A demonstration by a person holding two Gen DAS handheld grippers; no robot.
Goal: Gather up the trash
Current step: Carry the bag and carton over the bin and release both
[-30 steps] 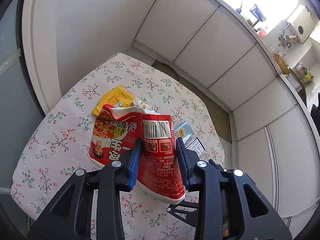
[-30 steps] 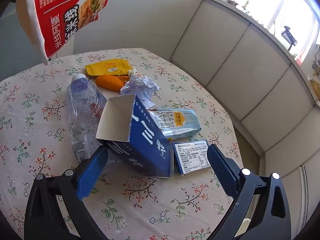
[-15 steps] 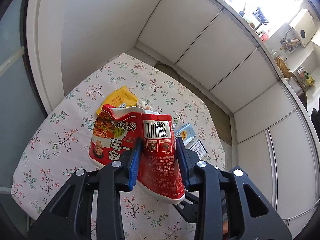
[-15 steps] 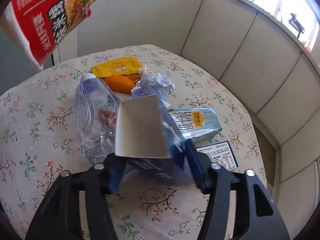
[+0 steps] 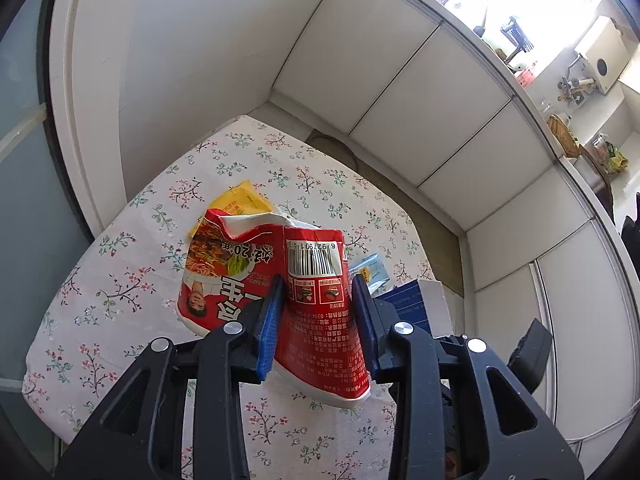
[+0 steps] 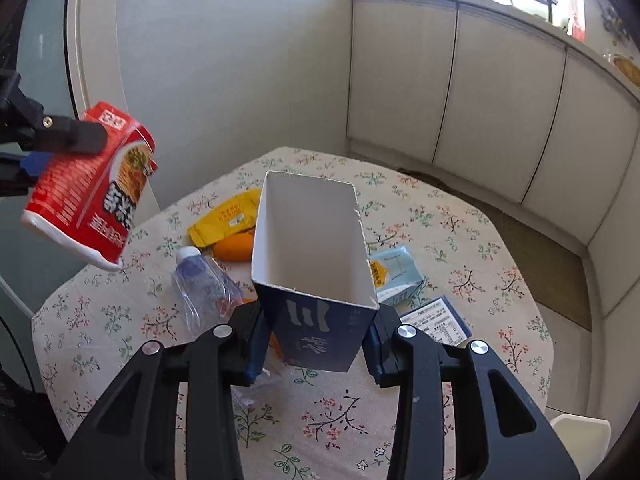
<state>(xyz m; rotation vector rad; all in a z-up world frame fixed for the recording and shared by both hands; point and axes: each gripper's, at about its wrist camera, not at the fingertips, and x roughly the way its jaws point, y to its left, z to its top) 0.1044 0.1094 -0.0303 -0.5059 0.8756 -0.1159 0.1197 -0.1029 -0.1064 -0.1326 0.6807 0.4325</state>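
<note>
Floral table (image 6: 460, 360) | right hand-held gripper (image 6: 316, 344) clamps blue box (image 6: 316, 280), mouth up-forward

The left gripper (image 5: 318, 312) points down at a slant, its jaws pressed narrow on a crushed red noodle cup (image 5: 320, 320) held in the air. The right gripper (image 6: 316, 344) — also tilted downward — has just been closing; its blue pads now clamp a blue carton (image 6: 320, 332), open end up.
</note>
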